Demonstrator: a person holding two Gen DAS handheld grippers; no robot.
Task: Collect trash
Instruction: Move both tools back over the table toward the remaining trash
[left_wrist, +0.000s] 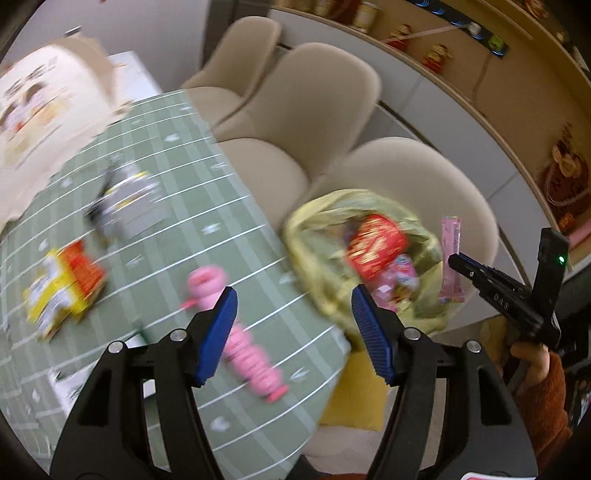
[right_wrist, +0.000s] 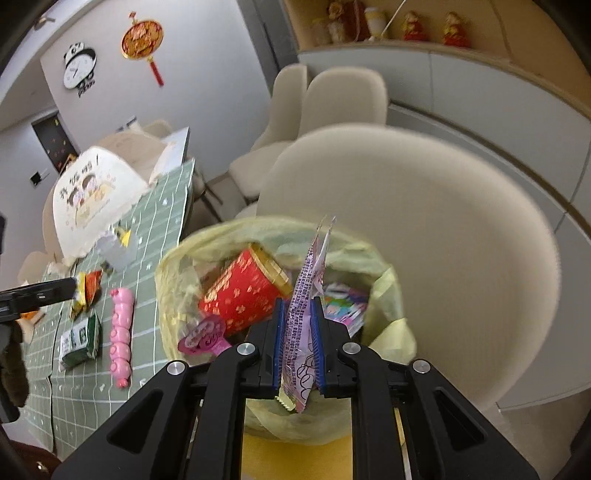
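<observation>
Right wrist view: the right tongs (right_wrist: 298, 347) pinch a pink-lilac snack wrapper (right_wrist: 304, 295) between their blue pads, directly above the yellow trash bag (right_wrist: 173, 266). Dense print runs up the wrapper, too small to read. Inside the bag lie a red cup with gold characters (right_wrist: 240, 291), a round pink lid (right_wrist: 203, 334) and a colourful packet (right_wrist: 347, 304); none of their writing is legible. On the bench (right_wrist: 162, 206), under a green grid cloth, sit a green-and-white carton (right_wrist: 83, 341), a pink caterpillar-shaped toy (right_wrist: 122, 332), an orange-yellow packet (right_wrist: 86, 290) and a cream bag with a cartoon print (right_wrist: 92, 195) bearing handwritten-style characters. A panda clock (right_wrist: 78, 68) hangs on the wall.

Left wrist view, heavily blurred: the left tongs (left_wrist: 291, 336) stand apart with nothing between them, over the bench edge beside the bag.
</observation>
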